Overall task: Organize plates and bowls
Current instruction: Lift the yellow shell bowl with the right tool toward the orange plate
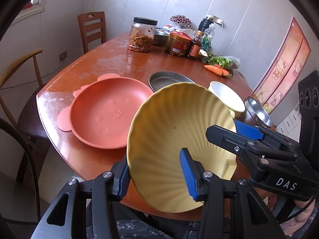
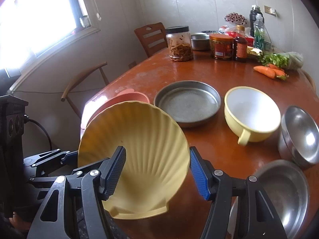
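Note:
A yellow shell-shaped plate (image 1: 175,139) is held tilted above the table's near edge, between both grippers. My left gripper (image 1: 157,176) is shut on its near rim. My right gripper (image 2: 157,171) is shut on its other rim; it also shows in the left wrist view (image 1: 239,131). The plate also shows in the right wrist view (image 2: 139,149). An orange bear-shaped plate (image 1: 107,111) lies on the table to the left. A round metal pan (image 2: 187,103), a yellow-and-white handled bowl (image 2: 252,113) and two steel bowls (image 2: 301,135) (image 2: 283,191) sit to the right.
The brown table (image 2: 159,71) carries jars (image 2: 180,43), bottles (image 2: 240,43), a steel bowl, greens and carrots (image 2: 269,70) at its far end. Wooden chairs (image 1: 91,29) stand at the left. A wall and window lie behind.

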